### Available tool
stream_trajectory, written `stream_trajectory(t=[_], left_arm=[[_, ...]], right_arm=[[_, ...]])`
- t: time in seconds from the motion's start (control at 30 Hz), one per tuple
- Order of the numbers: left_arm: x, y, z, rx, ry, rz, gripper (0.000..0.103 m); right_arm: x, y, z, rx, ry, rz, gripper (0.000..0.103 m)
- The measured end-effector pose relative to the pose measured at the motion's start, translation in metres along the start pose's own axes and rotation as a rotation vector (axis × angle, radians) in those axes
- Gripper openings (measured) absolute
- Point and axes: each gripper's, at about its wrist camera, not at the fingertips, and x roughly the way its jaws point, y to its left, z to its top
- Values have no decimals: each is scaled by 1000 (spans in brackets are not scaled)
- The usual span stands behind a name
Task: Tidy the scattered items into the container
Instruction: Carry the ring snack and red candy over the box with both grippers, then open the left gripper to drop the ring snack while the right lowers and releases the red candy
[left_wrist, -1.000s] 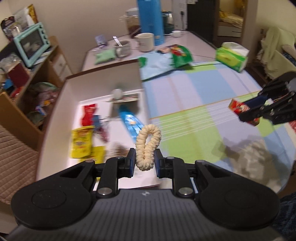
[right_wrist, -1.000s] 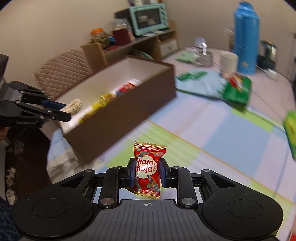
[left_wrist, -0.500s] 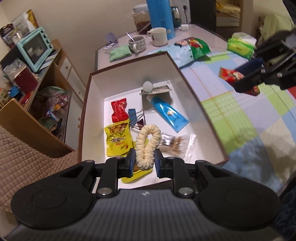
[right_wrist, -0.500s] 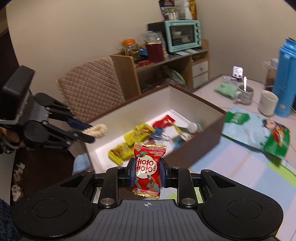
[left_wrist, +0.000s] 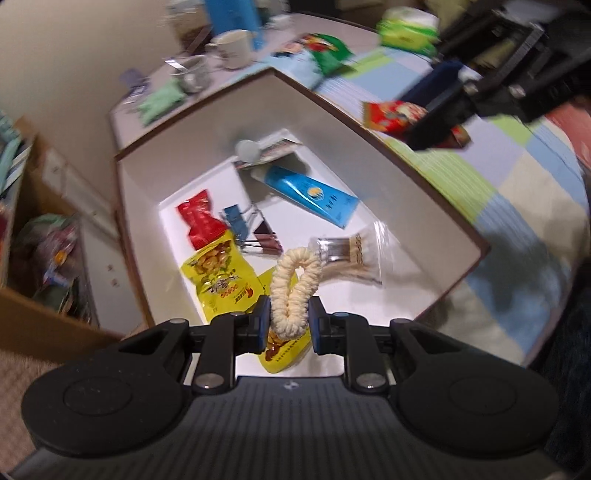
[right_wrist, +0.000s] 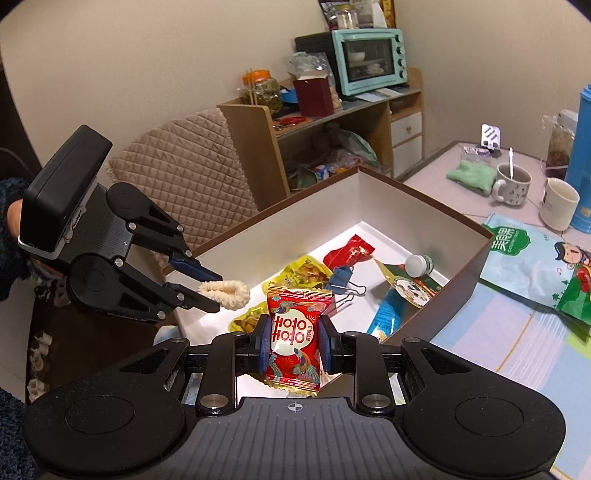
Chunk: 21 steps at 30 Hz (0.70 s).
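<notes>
Left gripper (left_wrist: 287, 320) has its jaws clenched on the cream scrunchie (left_wrist: 293, 288), hanging over the near end of the box (left_wrist: 388, 140). Right gripper (right_wrist: 292, 345) clamps the red candy packet (right_wrist: 294, 341) upright above the box's near edge. Down inside the box: yellow snack packs (left_wrist: 218, 284), binder clips (left_wrist: 251, 229), a red wrapper (left_wrist: 199, 219), a blue tube (left_wrist: 314, 194). Past the box, toward the table's far end, two mugs (right_wrist: 513, 184) and a blue thermos (right_wrist: 585, 155).

Both grippers' jaws clamped, loaded
</notes>
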Motion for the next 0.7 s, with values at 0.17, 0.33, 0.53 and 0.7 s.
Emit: stream_trajectory(t=[0.17,0.33,0.53,0.7], left_arm=[[25,3,4,140,26,-131,18],[49,7,9,280,52,-262,21],[74,11,16,359,90,-466,27],[87,21,21,376,117,-528,40]], right_arm=[[6,-9,3,41,18,-33,25],[9,-20,5,83,28,-73,25],[18,-29,10,126,41,-83,25],[30,-30,15,131,62,-71,25]])
